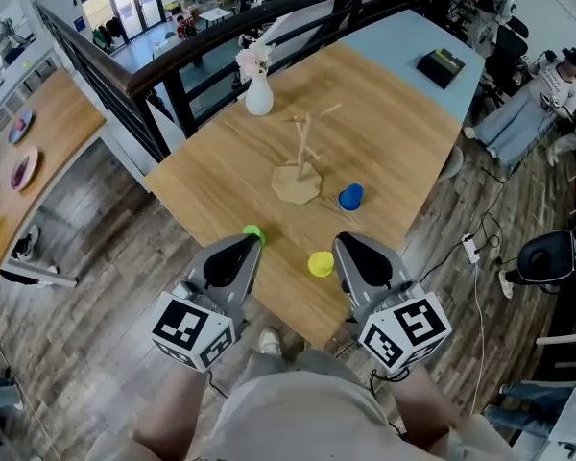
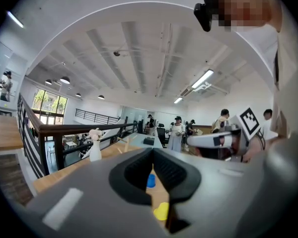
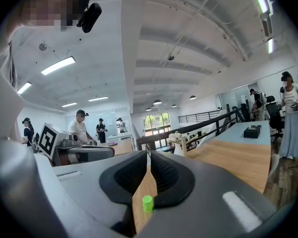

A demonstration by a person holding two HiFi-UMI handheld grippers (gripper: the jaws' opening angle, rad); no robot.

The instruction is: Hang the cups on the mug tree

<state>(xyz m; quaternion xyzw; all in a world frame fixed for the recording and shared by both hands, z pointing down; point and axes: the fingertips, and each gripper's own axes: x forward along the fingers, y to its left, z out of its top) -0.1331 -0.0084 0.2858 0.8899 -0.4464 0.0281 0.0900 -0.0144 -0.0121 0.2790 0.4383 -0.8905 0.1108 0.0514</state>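
A light wooden worktop (image 1: 394,133) with a visible straight grain carries the things; its far end is a smooth pale blue panel. Near the middle stands one mug tree of pale bare wood (image 1: 304,152). It has a thin upright stem with slim pegs angled outward, set in a flat many-sided slab.

Three small, matte, round plastic-looking cups sit on the wood, all apart from the pegs. One blue cup (image 1: 350,197) is just beside the tree's base on its right. One yellow cup (image 1: 321,263) lies nearer the person, between the two tools. One green cup (image 1: 253,230) shows at the tip of the left tool in the head view; whether they touch I cannot tell.

Behind the tree stands one glossy white bottle-shaped vase (image 1: 259,96) holding pale pink flowers. One flat black box (image 1: 441,65) rests on the blue panel.

There are two tongs, both smooth grey shells with dark ribbed pads. The left tongs (image 2: 152,153) are clenched on nothing, tips meeting. The right tongs (image 3: 148,156) are likewise clenched and empty, with only a thin wedge of worktop showing behind the tips. Each carries one cube printed with black-and-white square marker patterns, the only print that can be made out.
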